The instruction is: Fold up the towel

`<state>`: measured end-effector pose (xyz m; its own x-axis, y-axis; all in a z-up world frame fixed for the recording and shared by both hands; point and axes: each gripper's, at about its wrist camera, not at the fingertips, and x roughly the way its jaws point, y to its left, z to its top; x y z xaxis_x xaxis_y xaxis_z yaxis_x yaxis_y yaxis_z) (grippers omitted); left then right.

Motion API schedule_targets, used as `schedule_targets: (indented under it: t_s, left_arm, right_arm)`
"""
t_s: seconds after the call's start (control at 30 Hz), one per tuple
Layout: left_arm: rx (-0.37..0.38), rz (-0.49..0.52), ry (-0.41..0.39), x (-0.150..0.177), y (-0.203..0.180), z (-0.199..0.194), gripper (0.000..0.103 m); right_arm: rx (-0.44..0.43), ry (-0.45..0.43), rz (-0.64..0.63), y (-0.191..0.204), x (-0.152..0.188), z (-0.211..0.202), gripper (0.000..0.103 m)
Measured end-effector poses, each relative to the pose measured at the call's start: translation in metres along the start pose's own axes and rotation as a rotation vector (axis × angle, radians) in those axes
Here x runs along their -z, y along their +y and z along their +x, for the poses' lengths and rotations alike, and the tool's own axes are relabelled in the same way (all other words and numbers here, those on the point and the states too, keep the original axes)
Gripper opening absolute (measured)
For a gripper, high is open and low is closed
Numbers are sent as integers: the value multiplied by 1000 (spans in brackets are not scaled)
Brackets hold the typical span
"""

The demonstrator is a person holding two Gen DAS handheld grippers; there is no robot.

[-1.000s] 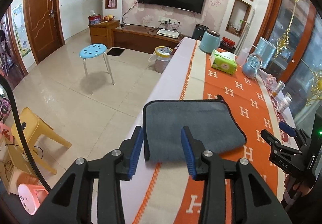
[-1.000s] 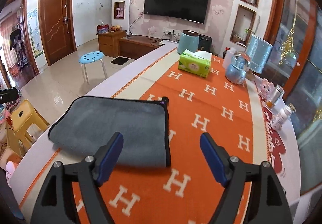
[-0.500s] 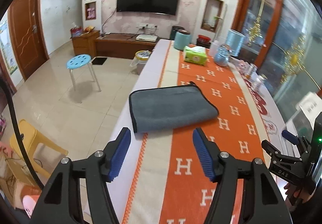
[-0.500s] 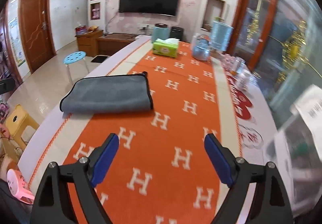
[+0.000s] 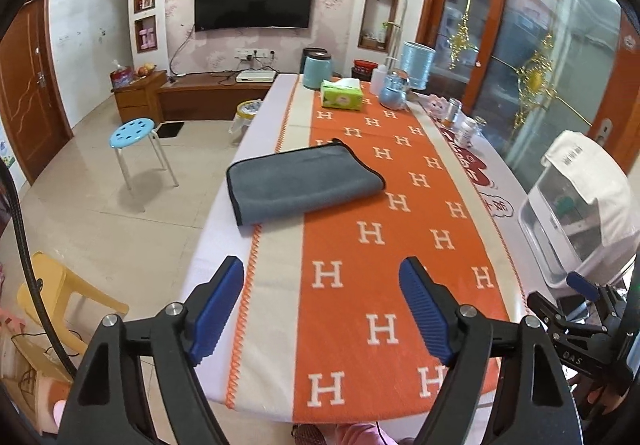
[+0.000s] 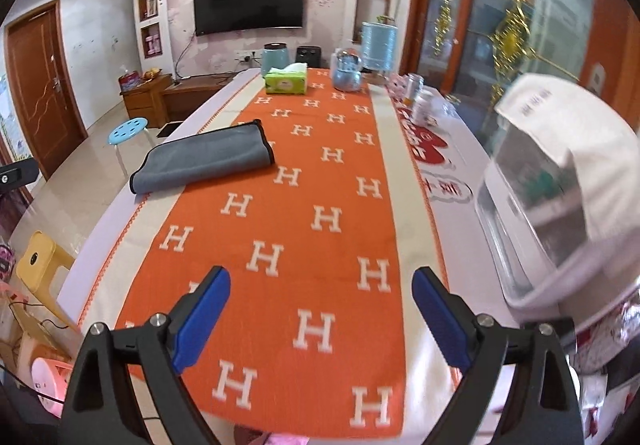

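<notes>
A grey towel with a dark edge (image 5: 300, 181) lies folded flat on the left part of the long table, on the orange H-pattern runner (image 5: 360, 237). It also shows in the right wrist view (image 6: 204, 161). My left gripper (image 5: 322, 309) is open and empty, well back from the towel near the table's front end. My right gripper (image 6: 320, 319) is open and empty, also near the front end, with the towel far ahead to its left.
A green tissue box (image 5: 342, 96), a teal canister (image 5: 316, 69), a glass kettle (image 5: 394, 91) and small jars (image 5: 464, 125) stand at the far end and right side. A white covered plastic box (image 6: 560, 189) stands at the right. A blue stool (image 5: 134, 131) and yellow chair (image 5: 52, 285) stand on the floor.
Both grippers have pulled back from the towel toward the table's front end, and the left gripper has opened wider. The towel stays folded in place.
</notes>
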<state>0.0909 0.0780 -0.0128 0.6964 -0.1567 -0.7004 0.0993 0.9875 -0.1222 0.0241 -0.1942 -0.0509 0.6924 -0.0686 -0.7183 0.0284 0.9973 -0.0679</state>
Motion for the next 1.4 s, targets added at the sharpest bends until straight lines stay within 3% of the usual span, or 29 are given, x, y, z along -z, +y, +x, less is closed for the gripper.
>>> schedule_targets:
  t_s: [0.17,0.47,0.57,0.8,1.1,1.3,1.4]
  left_arm:
    - [30,-20,14,7,-13,-5,84]
    - [38,-39,56,24,-55,-7,88]
    - [73,-61,72,26,-68,-3,88]
    - [61,-2,63,27,-105,0,88]
    - [53,63,95,25,-124,-14,88]
    - [63,104,51,14,-126,-31,102]
    - [70,117,34,9,-124,-36,102]
  right_arm:
    - [-4,36,35,-16,19,-20,103]
    - [-71,68,122,-44,36,-42,103]
    - [-86,59,121,-51,34,-47,103]
    - [-114,45,120,-61,27,-55,103]
    - [-163,105,176,-63,23,-61,103]
    - [-197,122,197,-59,14,-70,103]
    - [-200,112,197,-54,7,-76,103]
